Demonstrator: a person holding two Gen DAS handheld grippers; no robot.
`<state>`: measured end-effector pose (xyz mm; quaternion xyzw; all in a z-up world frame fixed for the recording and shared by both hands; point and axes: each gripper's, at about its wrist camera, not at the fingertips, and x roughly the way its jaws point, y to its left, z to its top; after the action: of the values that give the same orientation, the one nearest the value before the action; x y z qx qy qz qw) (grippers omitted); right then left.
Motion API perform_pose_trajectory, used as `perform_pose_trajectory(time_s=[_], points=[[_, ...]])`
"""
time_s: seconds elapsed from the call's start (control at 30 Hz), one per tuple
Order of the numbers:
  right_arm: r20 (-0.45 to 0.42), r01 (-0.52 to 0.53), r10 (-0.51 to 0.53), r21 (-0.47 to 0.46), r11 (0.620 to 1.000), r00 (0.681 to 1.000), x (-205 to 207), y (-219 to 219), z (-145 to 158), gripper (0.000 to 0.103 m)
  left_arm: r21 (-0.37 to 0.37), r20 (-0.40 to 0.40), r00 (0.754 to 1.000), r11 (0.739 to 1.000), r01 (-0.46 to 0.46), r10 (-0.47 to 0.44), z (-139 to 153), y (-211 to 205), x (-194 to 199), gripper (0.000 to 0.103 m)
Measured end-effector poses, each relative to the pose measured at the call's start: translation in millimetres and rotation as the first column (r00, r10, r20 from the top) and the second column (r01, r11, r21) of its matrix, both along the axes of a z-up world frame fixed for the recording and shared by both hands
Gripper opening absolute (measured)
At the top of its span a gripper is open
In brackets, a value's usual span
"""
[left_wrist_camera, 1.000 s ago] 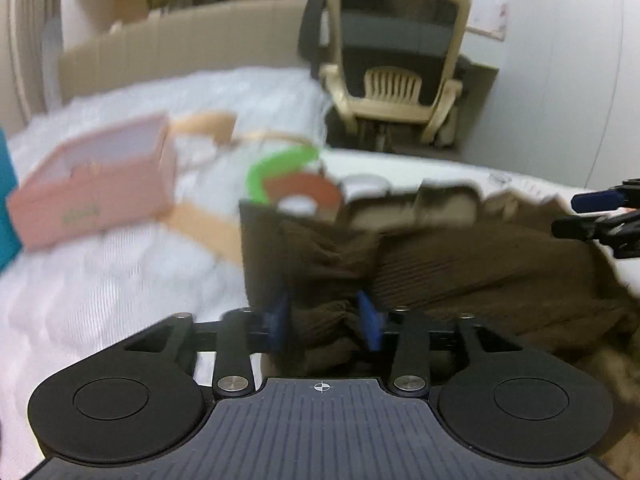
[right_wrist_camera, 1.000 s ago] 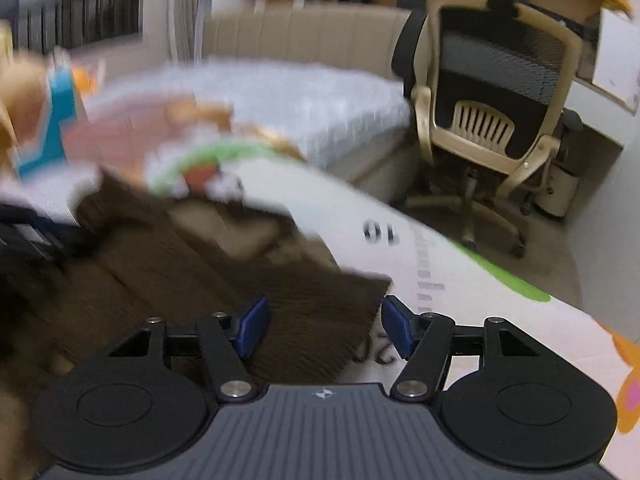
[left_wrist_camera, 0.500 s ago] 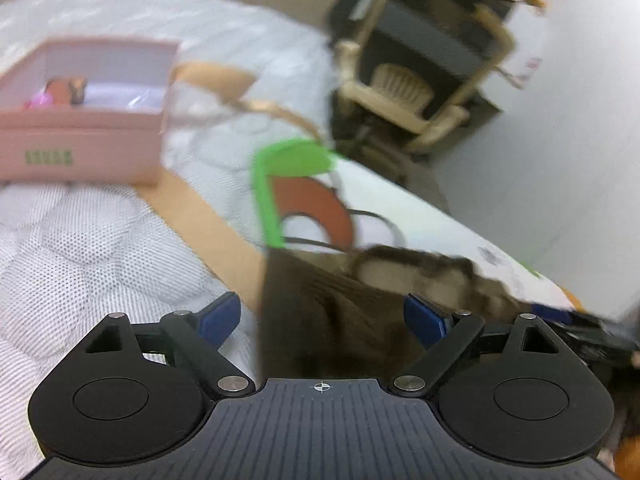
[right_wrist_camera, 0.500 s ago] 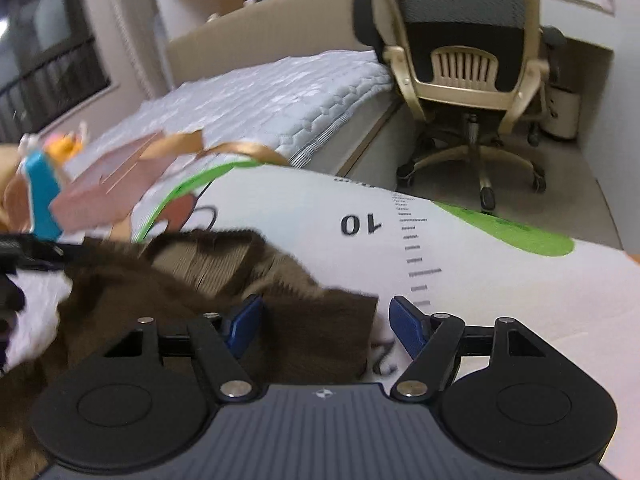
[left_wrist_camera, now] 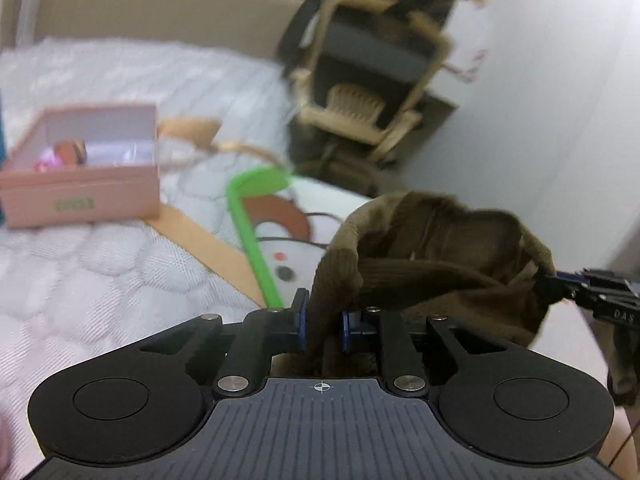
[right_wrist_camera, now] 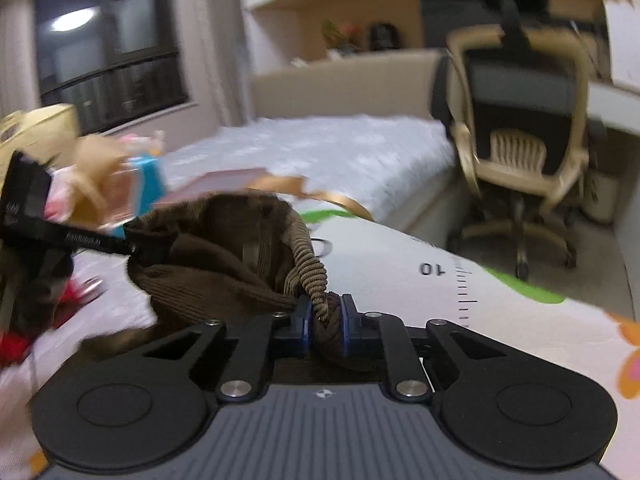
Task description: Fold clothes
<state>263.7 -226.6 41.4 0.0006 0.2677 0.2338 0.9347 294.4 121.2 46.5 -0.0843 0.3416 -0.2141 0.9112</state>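
Note:
A brown ribbed knit garment [left_wrist_camera: 432, 248] hangs lifted between both grippers above the printed play mat [left_wrist_camera: 320, 200]. My left gripper [left_wrist_camera: 323, 326] is shut on one bunched edge of it. My right gripper [right_wrist_camera: 323, 326] is shut on another ribbed edge of the same garment [right_wrist_camera: 224, 264]. In the left wrist view the right gripper's black fingers [left_wrist_camera: 576, 284] pinch the cloth at the far right. In the right wrist view the left gripper's fingers [right_wrist_camera: 88, 240] hold it at the left. The cloth sags into a loop between them.
A pink open box [left_wrist_camera: 84, 176] sits on the white quilted mattress [left_wrist_camera: 100, 264] at the left. A beige office chair [right_wrist_camera: 520, 152] stands on the floor beyond the mat. The mat [right_wrist_camera: 440, 280] carries a printed ruler and the number 10.
Both grippers were open half a second ago with the garment lying on the mat. Both have closed on its edges and lifted it. The views have tilted upward.

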Motion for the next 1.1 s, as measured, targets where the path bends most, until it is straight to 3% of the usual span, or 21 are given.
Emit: perform_pose_trajectory(time_s=[0.13,0.2,0.27,0.3,0.37,0.43,0.53,0.67,0.73,0.8,0.83,0.87,0.93,1.1], points=[[0.026,-0.078,0.08,-0.069,0.995,0.996,-74.9,2.7,4.4,0.013,0.008,0.038,0.999,0.999,0.037,-0.038,10.0,16.7,-78.1,0.019],[0.007,-0.111,0.112,-0.112,0.988,0.994,-99.2,6.8,-7.4,0.014,0.021,0.012,1.0,1.0,0.022,-0.022,-0.7,24.0,-103.6,0.025],[-0.03,-0.141,0.138,-0.138,0.98,0.99,-117.6,8.3,-21.3,0.016,0.028,-0.025,1.0,1.0,0.005,-0.004,-13.4,32.4,-124.6,0.039],[-0.051,-0.156,0.15,-0.148,0.977,0.987,-126.1,8.8,-28.3,0.022,0.018,-0.048,0.999,1.0,0.002,-0.001,-19.6,38.1,-132.8,0.043],[-0.086,-0.182,0.17,-0.154,0.971,0.982,-140.2,4.3,-36.0,0.037,-0.012,-0.087,0.996,1.0,-0.001,0.0,-29.2,50.2,-148.3,0.068],[-0.094,-0.188,0.176,-0.147,0.971,0.98,-153.6,-2.8,-38.1,0.051,-0.056,-0.107,0.994,0.998,0.0,-0.006,-34.4,62.5,-161.7,0.08],[-0.093,-0.126,0.12,-0.057,0.99,0.988,-151.9,-17.8,-32.4,0.063,-0.143,-0.118,0.993,0.989,-0.047,0.03,-37.2,80.9,-165.6,0.092],[-0.126,-0.001,0.014,0.103,0.995,0.992,-131.1,-32.1,-32.6,0.067,-0.247,-0.166,0.982,0.961,-0.124,0.084,-50.9,82.1,-141.0,0.093],[-0.168,0.059,-0.031,0.165,0.985,0.985,-108.8,-29.0,-44.7,0.067,-0.231,-0.191,0.975,0.96,-0.156,0.112,-63.4,68.3,-124.0,0.092],[-0.193,0.075,-0.045,0.152,0.986,0.98,-92.3,-17.4,-61.1,0.064,-0.146,-0.181,0.972,0.973,-0.179,0.151,-74.4,50.6,-109.0,0.087],[-0.204,0.08,-0.05,0.14,0.987,0.978,-84.8,-11.2,-69.5,0.042,-0.102,-0.171,0.972,0.978,-0.181,0.162,-78.7,42.1,-102.7,0.077],[-0.206,0.07,-0.044,0.12,0.99,0.977,-79.8,-4.9,-74.7,0.029,-0.081,-0.17,0.972,0.981,-0.178,0.163,-80.7,36.7,-98.9,0.051],[-0.189,0.045,-0.029,0.083,0.995,0.982,-79.6,4.5,-71.4,0.015,-0.082,-0.171,0.974,0.983,-0.163,0.148,-76.6,32.0,-97.9,0.022],[-0.076,-0.056,0.064,0.096,0.994,0.995,-126.8,-0.4,-17.3,0.012,-0.065,-0.004,0.997,0.995,-0.076,0.076,-9.4,32.6,-149.1,0.02]])
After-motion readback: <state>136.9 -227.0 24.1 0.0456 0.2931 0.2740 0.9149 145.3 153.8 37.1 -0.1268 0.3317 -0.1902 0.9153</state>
